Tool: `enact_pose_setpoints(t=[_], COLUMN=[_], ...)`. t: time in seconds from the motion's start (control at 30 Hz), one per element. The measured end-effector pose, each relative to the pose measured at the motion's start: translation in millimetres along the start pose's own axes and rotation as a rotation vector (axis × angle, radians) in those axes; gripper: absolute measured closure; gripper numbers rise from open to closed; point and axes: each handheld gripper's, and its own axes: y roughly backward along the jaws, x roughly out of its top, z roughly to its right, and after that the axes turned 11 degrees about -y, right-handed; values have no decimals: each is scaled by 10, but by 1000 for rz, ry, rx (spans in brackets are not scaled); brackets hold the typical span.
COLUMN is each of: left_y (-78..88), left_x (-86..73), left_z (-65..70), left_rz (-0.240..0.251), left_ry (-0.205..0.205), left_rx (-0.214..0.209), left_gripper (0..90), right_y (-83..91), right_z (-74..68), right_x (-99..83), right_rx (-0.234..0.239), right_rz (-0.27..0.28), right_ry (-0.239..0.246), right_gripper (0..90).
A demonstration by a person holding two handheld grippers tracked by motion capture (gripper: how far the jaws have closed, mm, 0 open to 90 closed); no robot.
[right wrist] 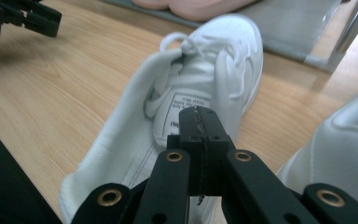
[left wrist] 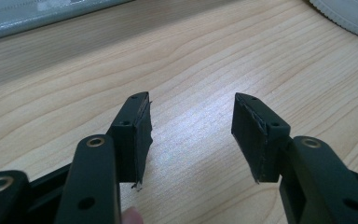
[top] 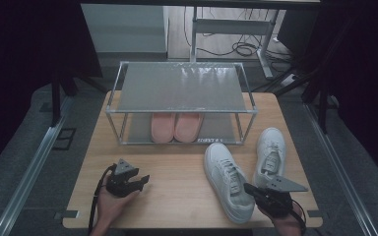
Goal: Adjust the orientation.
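Observation:
Two white sneakers lie on the wooden table (top: 177, 167), toes towards the rack: one nearer the middle (top: 225, 174) and one farther right (top: 270, 150). My right gripper (top: 246, 187) is shut with nothing between its jaws. In the right gripper view its tips (right wrist: 198, 112) hover just over the heel opening and tongue of the nearer sneaker (right wrist: 214, 60), with the other sneaker (right wrist: 345, 144) beside it. My left gripper (top: 143, 181) rests low over bare table at the front left. Its jaws are open and empty (left wrist: 191, 116), pointing towards the sneaker's sole (left wrist: 349, 14).
A two-tier metal shoe rack (top: 179, 86) stands at the back of the table. A pair of pink slippers (top: 175, 126) sits on its lower shelf (right wrist: 298, 28). The table's front edge runs just below both hands. Cables lie on the floor beyond the rack.

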Motion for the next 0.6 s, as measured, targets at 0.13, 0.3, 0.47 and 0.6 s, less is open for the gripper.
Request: enact_pose_setpoints(t=[0.13, 0.3, 0.47, 0.6], left_y=[23, 21, 19, 25], left_x=[11, 22, 21, 16], left_z=[-4, 10, 7, 3], left_rz=[4, 8, 8, 7], left_ry=[-1, -4, -4, -1], left_rx=[3, 0, -1, -2], left_gripper=[481, 482, 482, 482], right_y=[61, 21, -178, -345], right_z=[-12, 46, 98, 88], right_x=[105, 299, 485, 541], right_rx=[7, -26, -71, -104], right_rz=[34, 51, -24, -85], right_ry=[4, 0, 17, 29], right_gripper=[900, 900, 900, 900])
